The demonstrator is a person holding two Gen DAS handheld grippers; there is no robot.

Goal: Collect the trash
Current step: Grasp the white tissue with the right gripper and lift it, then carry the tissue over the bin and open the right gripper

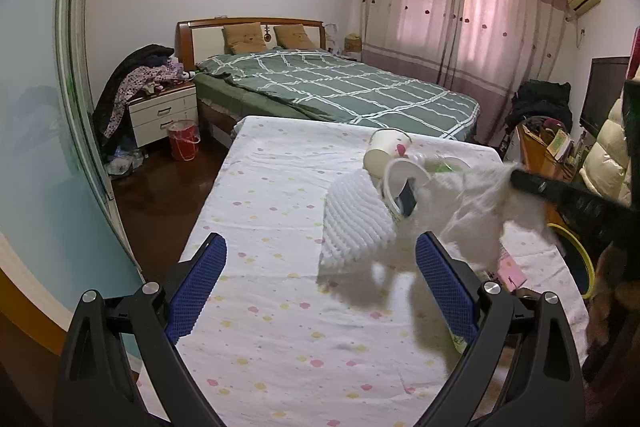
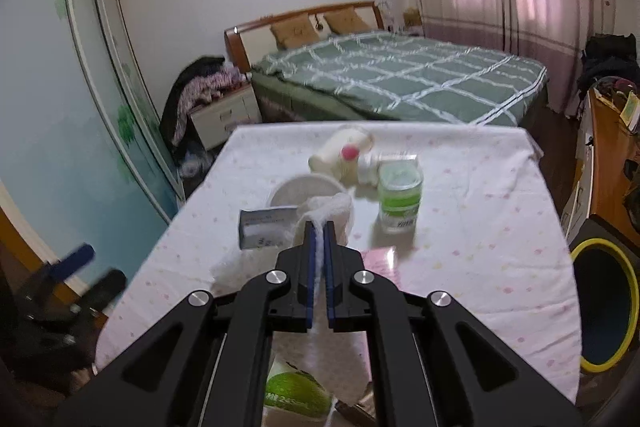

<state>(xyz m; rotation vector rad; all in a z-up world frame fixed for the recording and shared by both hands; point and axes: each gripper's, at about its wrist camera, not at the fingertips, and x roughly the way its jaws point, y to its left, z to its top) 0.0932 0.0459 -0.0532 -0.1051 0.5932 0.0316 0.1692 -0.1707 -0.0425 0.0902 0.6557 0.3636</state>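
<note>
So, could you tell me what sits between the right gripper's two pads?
A white tissue, pinched between the shut pads of the right gripper. The right wrist view shows it best.

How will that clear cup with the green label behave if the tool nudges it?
The clear cup stands upright and looks empty, so it is probably light and apt to tip. Once down, its round body would likely roll on the flowered cloth. Its thin plastic walls may flex under a squeeze.

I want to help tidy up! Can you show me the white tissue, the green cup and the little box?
white tissue (image 2: pixel 332 205), right wrist view, bunched top above the pads.
green cup (image 2: pixel 400 197), right wrist view, its side by the green band.
little box (image 2: pixel 266 233), right wrist view, front face.
</note>
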